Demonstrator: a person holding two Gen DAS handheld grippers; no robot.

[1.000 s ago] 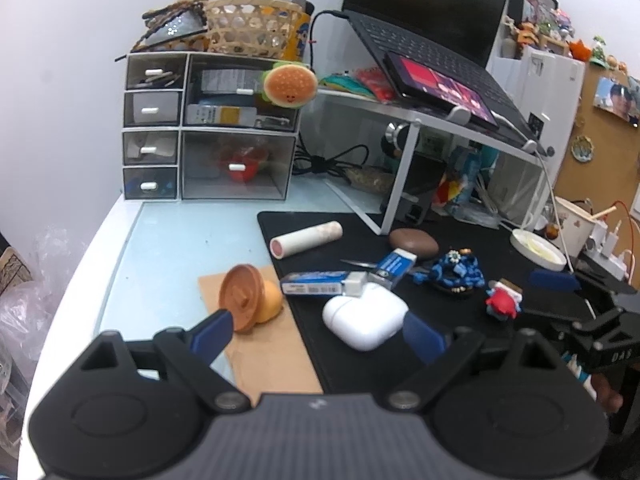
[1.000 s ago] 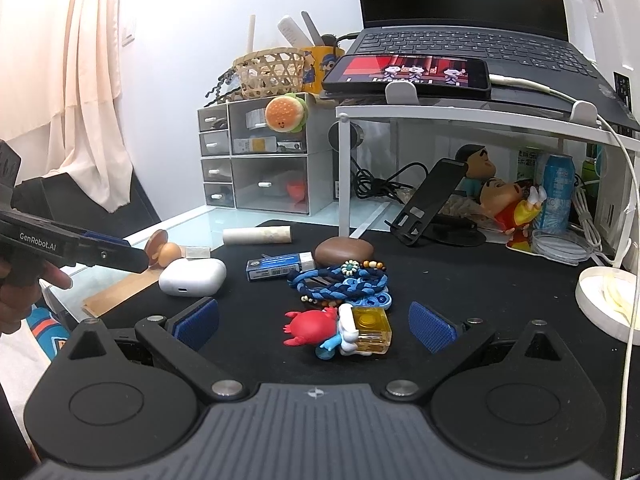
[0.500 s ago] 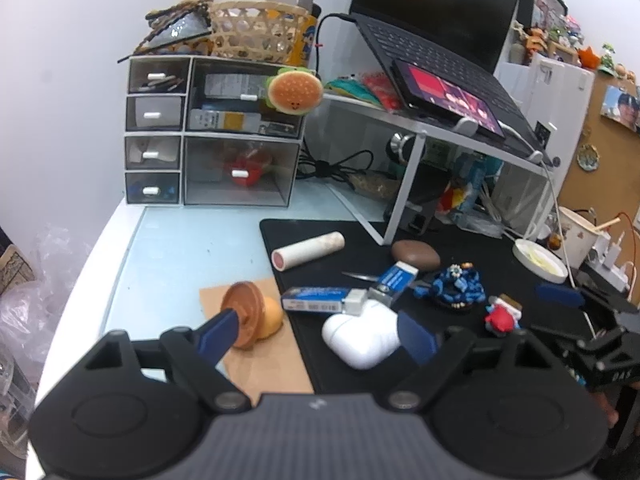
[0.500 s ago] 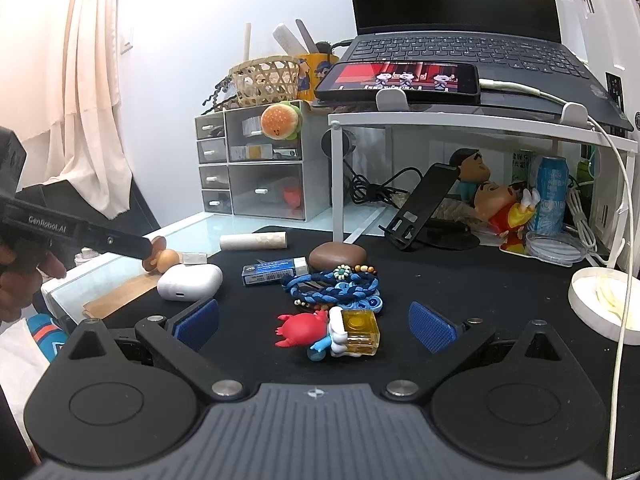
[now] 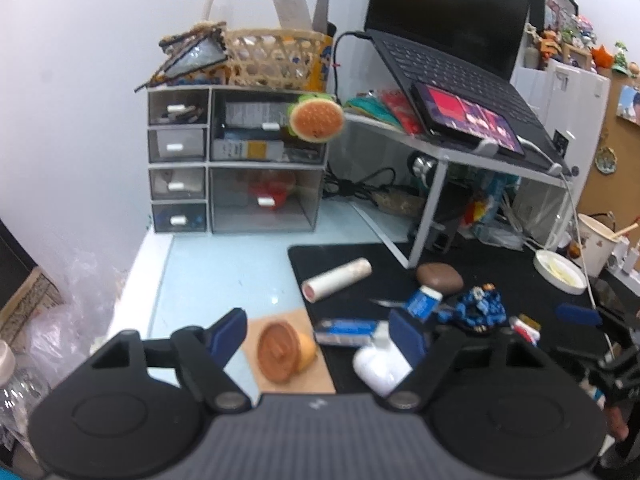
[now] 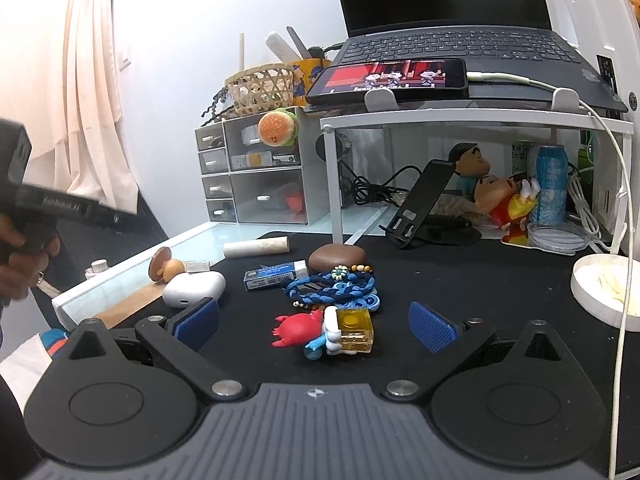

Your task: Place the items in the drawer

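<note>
Both claws spread and holding nothing: left claw (image 5: 316, 332) above the wooden mushroom (image 5: 282, 350), right claw (image 6: 314, 320) over the red crab toy (image 6: 298, 328). Drawer unit (image 5: 236, 160) seen with all drawers closed at the counter's (image 5: 224, 272) far end. Items lying loose well apart from it: white case (image 6: 194, 288), braided cord (image 6: 332, 286), brown stone (image 6: 338, 258), paper roll (image 5: 336, 280). Laptop stand (image 6: 472, 118) crowding the right side.
</note>
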